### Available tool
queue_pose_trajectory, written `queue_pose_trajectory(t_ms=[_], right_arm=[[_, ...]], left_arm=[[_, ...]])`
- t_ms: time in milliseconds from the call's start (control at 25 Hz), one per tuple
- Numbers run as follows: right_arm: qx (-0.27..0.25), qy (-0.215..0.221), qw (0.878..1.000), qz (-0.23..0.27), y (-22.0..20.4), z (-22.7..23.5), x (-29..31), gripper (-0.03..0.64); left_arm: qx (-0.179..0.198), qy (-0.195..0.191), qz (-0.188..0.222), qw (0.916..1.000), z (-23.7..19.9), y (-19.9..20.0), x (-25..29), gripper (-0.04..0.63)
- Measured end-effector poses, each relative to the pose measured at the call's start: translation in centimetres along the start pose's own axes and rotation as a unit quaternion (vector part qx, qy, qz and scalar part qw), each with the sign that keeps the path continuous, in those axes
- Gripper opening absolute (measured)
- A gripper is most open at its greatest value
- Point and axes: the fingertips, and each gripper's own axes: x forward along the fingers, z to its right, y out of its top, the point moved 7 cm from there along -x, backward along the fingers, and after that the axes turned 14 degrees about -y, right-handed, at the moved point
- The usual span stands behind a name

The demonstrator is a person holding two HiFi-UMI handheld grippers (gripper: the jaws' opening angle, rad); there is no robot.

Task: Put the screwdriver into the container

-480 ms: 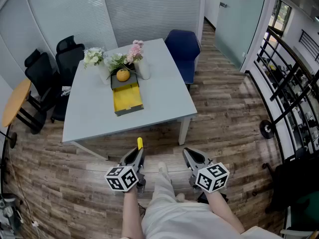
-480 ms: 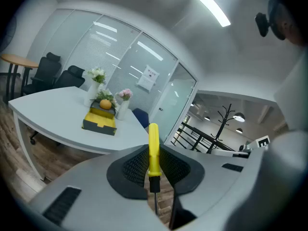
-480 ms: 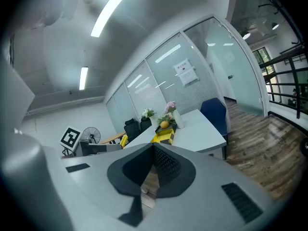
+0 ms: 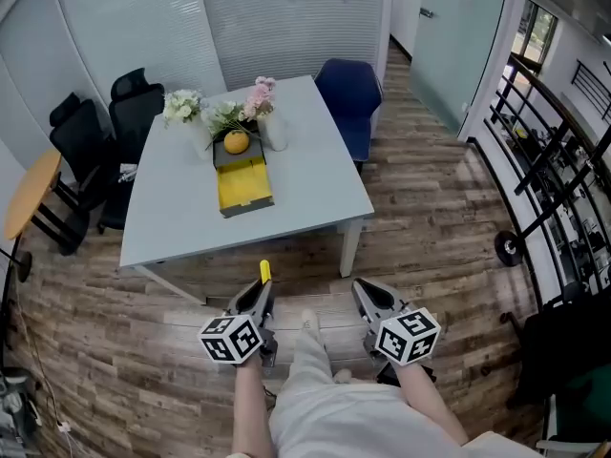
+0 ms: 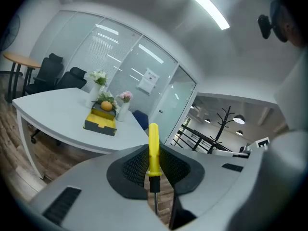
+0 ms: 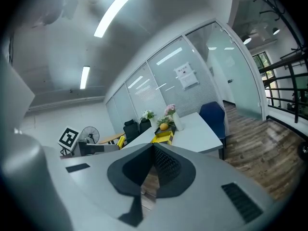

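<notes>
Screwdriver (image 5: 153, 150), smooth yellow handle on a thin metal shaft, has barely shifted in my left tongs (image 4: 258, 300). My right tongs (image 4: 368, 300) are closed on nothing. Boxy yellow container (image 4: 243, 189) sits on the pale surface (image 4: 315, 175).

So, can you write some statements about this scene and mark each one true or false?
1. The left gripper is shut on the screwdriver. True.
2. The screwdriver lies in the container. False: the left gripper holds it over the floor, short of the table.
3. The right gripper holds the orange. False: its jaws are together with nothing between them, and the orange sits at the container's far end.
4. The container stands on the table. True.
5. A blue chair stands at the table's far side. True.
</notes>
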Motion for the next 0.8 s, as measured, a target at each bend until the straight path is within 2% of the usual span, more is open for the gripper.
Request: queue_pose_trajectory(t_ms=[200,440,600,800], right_arm=[[-0.018,0.001,1.0,-0.004,0.3,0.0,1.2,0.015],[-0.029,0.015,0.999,-0.022,0.0,-1.8,4.6,0.015],[-0.033,0.024,0.998,-0.037,0.0,-2.9,8.0,0.015],[-0.032,0.019,0.998,-0.057,0.6,-3.6,14.9,0.015]], left_arm=[[0.009,0.009,0.009,0.9999,0.1,1.0,-0.5,0.067],[0.002,0.034,0.016,0.9993,-2.5,1.9,-2.0,0.067],[-0.012,0.048,0.017,0.9986,-5.7,2.7,-2.1,0.067],[-0.025,0.05,0.005,0.9984,-11.5,5.3,0.5,0.067]])
